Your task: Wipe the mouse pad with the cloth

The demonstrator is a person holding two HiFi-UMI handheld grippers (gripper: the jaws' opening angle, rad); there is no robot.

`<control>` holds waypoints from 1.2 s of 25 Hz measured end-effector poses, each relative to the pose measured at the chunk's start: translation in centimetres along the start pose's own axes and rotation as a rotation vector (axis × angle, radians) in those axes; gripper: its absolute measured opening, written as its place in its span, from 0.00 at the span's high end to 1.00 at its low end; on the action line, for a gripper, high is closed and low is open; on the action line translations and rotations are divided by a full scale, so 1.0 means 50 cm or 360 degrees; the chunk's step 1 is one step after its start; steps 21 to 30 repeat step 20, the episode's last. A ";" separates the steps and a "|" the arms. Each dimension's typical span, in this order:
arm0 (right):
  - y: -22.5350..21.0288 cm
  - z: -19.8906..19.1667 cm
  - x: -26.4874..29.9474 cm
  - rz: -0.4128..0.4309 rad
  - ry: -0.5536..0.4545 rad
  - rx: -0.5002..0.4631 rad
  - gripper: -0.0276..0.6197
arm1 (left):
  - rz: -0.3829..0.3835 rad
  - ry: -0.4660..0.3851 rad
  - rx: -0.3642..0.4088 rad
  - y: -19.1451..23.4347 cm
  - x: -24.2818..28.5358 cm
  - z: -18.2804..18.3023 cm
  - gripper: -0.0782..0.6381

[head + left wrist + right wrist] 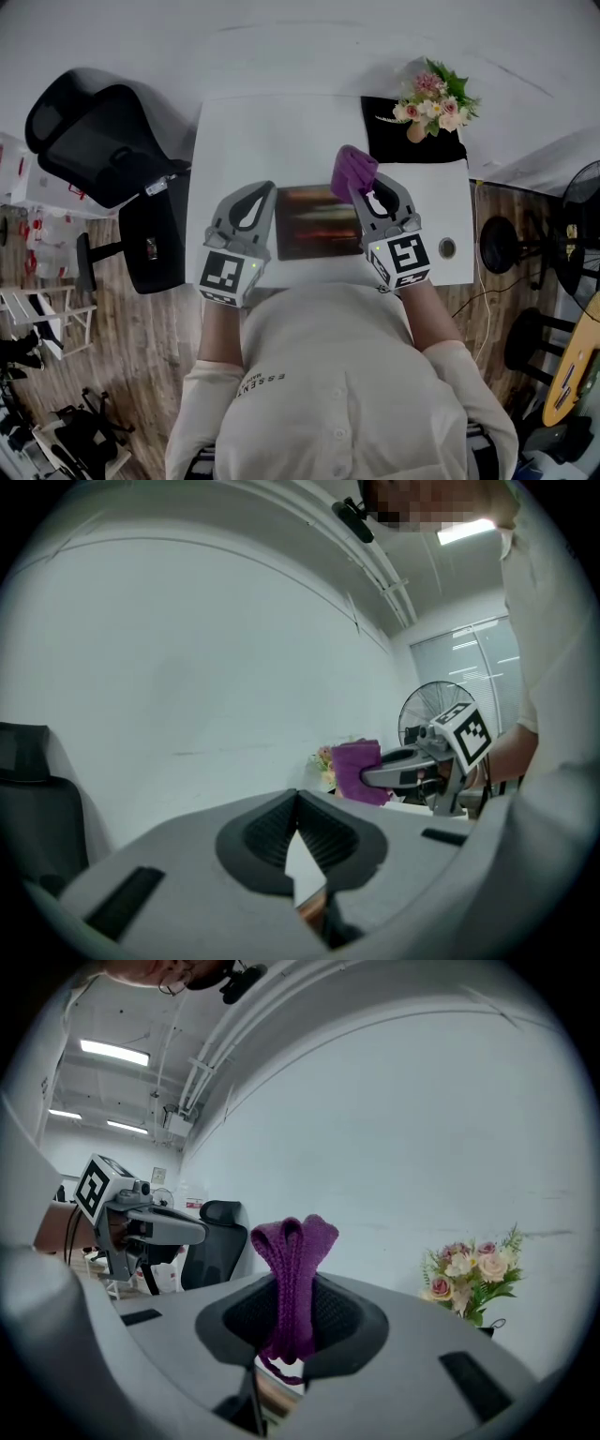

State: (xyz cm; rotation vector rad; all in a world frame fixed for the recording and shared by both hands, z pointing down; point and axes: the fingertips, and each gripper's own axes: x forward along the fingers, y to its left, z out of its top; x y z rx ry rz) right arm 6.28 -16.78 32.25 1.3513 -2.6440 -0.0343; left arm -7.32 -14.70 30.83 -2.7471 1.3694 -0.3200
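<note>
Over mouse pad corner, right tool grips cloth.

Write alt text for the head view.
Seen from above, the right gripper grips a purple cloth at the far right corner of a dark mouse pad on a white table; the left gripper, shut and empty, is beside the pad's left edge.

Dark rectangular mouse pad mid white table, purple knitted cloth at its 1 o'clock corner, pink flower bouquet beyond.
</note>
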 end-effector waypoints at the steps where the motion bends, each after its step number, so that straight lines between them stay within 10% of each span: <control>1: 0.000 -0.003 0.001 0.0000 0.0013 0.0005 0.82 | 0.0002 0.0005 -0.0002 0.000 0.000 -0.001 0.89; 30: -0.002 0.010 0.001 0.0007 -0.0013 0.0045 0.82 | 0.0013 0.0016 -0.0005 -0.020 0.005 0.009 0.89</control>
